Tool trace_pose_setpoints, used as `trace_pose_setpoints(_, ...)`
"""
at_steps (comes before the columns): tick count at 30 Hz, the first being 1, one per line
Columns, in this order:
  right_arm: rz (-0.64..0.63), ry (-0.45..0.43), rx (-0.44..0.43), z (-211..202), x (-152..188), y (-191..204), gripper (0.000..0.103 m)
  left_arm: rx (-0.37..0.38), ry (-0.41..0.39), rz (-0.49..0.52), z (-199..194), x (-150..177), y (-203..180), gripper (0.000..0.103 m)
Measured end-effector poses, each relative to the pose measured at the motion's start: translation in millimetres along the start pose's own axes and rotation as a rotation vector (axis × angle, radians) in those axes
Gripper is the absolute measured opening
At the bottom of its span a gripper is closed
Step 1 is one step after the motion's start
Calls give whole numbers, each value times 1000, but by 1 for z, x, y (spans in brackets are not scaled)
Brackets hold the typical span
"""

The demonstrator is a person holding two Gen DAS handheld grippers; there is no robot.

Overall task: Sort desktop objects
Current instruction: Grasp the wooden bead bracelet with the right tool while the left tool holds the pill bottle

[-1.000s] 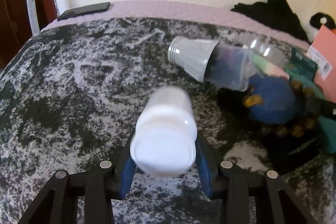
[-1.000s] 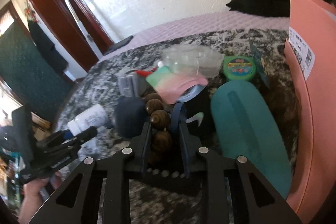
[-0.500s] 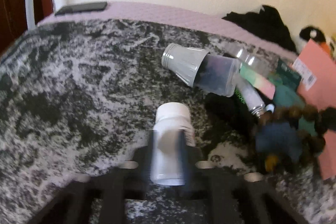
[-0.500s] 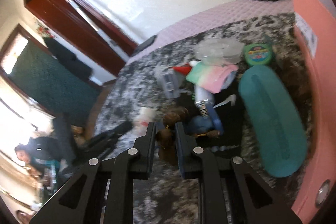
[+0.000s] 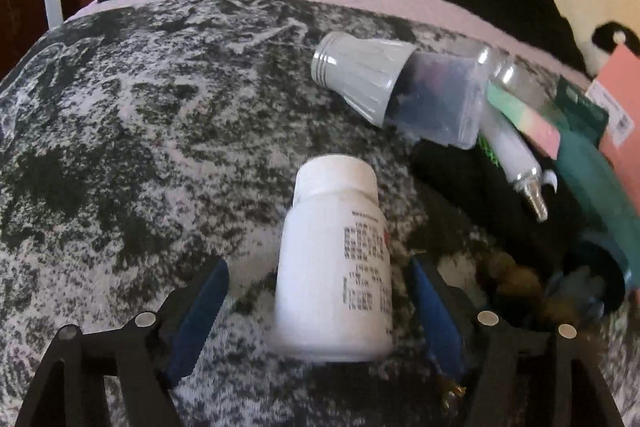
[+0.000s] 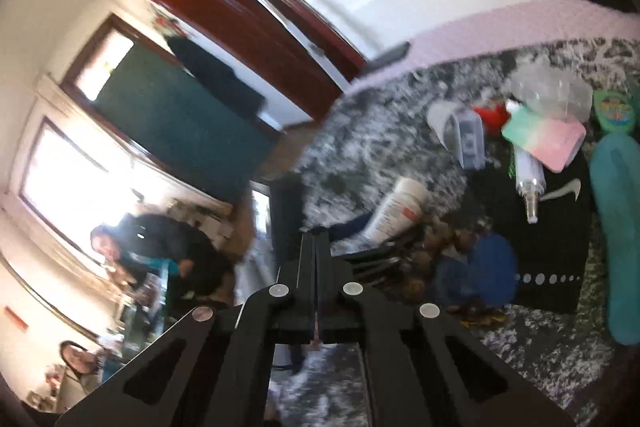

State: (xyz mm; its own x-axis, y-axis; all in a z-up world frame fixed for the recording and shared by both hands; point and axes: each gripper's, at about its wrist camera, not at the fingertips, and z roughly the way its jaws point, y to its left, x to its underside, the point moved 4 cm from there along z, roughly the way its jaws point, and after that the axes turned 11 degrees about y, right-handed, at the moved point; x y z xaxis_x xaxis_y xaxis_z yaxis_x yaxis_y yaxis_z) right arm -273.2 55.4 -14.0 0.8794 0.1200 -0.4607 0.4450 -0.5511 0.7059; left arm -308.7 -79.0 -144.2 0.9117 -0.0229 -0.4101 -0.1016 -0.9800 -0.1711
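Left wrist view: the left gripper is standing wide open, its blue pads clear of the white bottle lying between them on the mottled cloth; a grey-capped jar is lying at one o'clock. Right wrist view: the right gripper is pressing its fingers together on nothing; the bottle is lying at one o'clock.

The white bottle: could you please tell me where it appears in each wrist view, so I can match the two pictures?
Left wrist view: the white bottle stands low in the centre, between the open fingers of the left gripper.
Right wrist view: it appears tilted, just right of centre, above the shut right gripper.
Shared landmark: the grey cup lying on its side beyond the bottle.
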Motion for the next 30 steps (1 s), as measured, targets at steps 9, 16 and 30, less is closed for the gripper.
trace_pose_setpoints(9,-1,100,371,23,15,-26,74,-4,-25,-16,0,-4,2,44)
trace_pose_setpoints(16,-323,166,579,85,35,4,73,-13,-29,-98,-11,-4,34,44)
trace_pose_setpoints(30,-77,36,144,29,11,5,22,25,-73,-137,-49,1,42,44)
